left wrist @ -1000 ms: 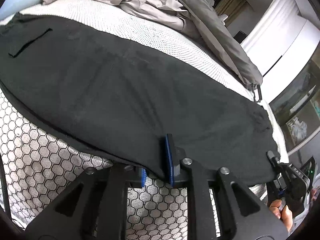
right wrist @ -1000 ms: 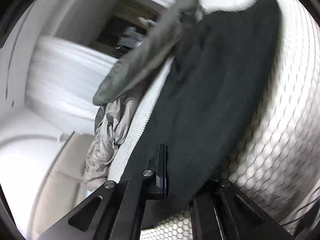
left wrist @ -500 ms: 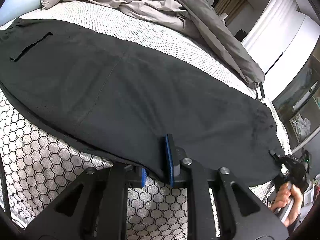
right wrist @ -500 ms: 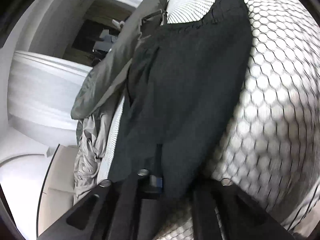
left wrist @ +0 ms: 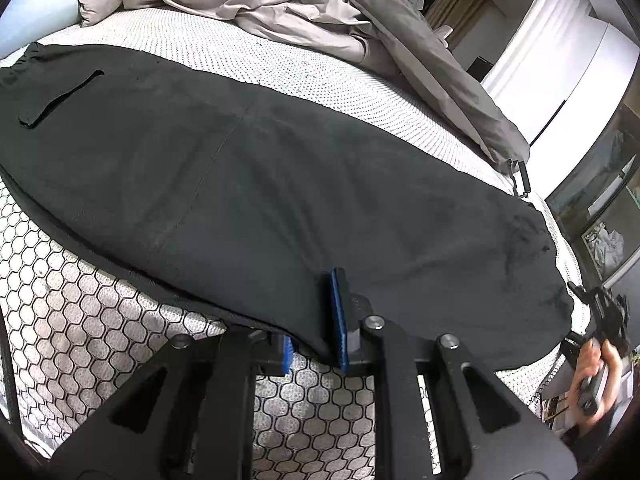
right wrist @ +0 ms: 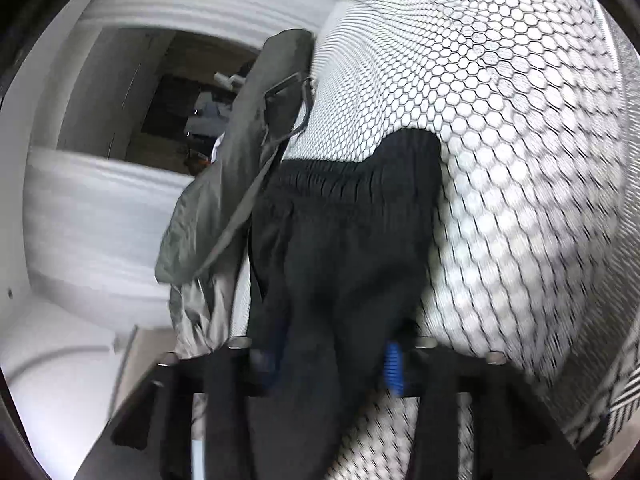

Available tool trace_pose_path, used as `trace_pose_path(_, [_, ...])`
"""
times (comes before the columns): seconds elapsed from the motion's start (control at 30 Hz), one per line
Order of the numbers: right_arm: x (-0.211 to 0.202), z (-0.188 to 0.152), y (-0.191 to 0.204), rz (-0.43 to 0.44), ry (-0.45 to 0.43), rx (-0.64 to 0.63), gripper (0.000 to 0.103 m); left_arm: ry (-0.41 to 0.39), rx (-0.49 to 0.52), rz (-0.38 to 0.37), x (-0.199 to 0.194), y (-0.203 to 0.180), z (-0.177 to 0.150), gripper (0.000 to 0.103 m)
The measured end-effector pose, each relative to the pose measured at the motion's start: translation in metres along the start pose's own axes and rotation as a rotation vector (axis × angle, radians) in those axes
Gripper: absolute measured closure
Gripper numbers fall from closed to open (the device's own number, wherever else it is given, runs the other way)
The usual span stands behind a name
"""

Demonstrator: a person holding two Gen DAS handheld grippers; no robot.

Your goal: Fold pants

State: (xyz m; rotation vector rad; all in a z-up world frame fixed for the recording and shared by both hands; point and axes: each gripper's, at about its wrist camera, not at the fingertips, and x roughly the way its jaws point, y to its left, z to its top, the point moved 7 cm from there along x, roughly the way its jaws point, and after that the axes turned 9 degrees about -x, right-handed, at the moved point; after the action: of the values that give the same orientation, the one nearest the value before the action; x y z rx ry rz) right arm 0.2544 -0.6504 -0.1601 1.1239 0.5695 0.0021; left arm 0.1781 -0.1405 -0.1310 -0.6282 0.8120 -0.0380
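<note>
Black pants (left wrist: 280, 184) lie stretched flat across the bed, a slit pocket (left wrist: 60, 98) at their far left end. My left gripper (left wrist: 314, 340) is shut on their near edge, with the cloth pinched between its blue pads. At the pants' right end, a hand (left wrist: 596, 372) holds my right gripper (left wrist: 600, 312). In the blurred right wrist view, the right gripper (right wrist: 334, 362) has its jaws opening. Black cloth (right wrist: 340, 264) with a gathered elastic band (right wrist: 352, 184) lies loose between the parted blue pads (right wrist: 394, 368).
The mattress (left wrist: 80, 320) has a honeycomb-patterned cover. A crumpled beige and grey duvet (left wrist: 280, 4) lies along the far side, its strap and buckle (left wrist: 518, 178) close to the pants' right end. White wardrobes (left wrist: 560, 72) and a glass cabinet (left wrist: 600, 216) stand beyond the bed.
The right gripper's jaws have parted from shut on the cloth, and its view has swung and rolled toward the pants' end. The left gripper keeps its grip in place. The pants lie flatter.
</note>
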Motion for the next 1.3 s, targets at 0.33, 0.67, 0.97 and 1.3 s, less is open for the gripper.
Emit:
trace_pose_path(0.33, [-0.014,0.021,-0.006,-0.024,-0.068,-0.137,0.092,-0.001,0.015,0.000,0.000,0.000,0.001,0.087])
trace_pose_path(0.67, [-0.007,-0.032,0.018,0.197,0.107,-0.022,0.054,0.112,-0.164,-0.159,0.002,0.006,0.016,0.065])
trace_pose_path(0.97, [0.010,-0.047,0.023,0.049,0.134,-0.184,0.077,-0.045,-0.284,-0.013,-0.002,0.051,0.049,0.067])
trace_pose_path(1.3, [0.001,-0.050,0.011,0.076,0.151,-0.147,0.077,-0.062,-0.326,-0.049,-0.017,0.095,0.079,0.097])
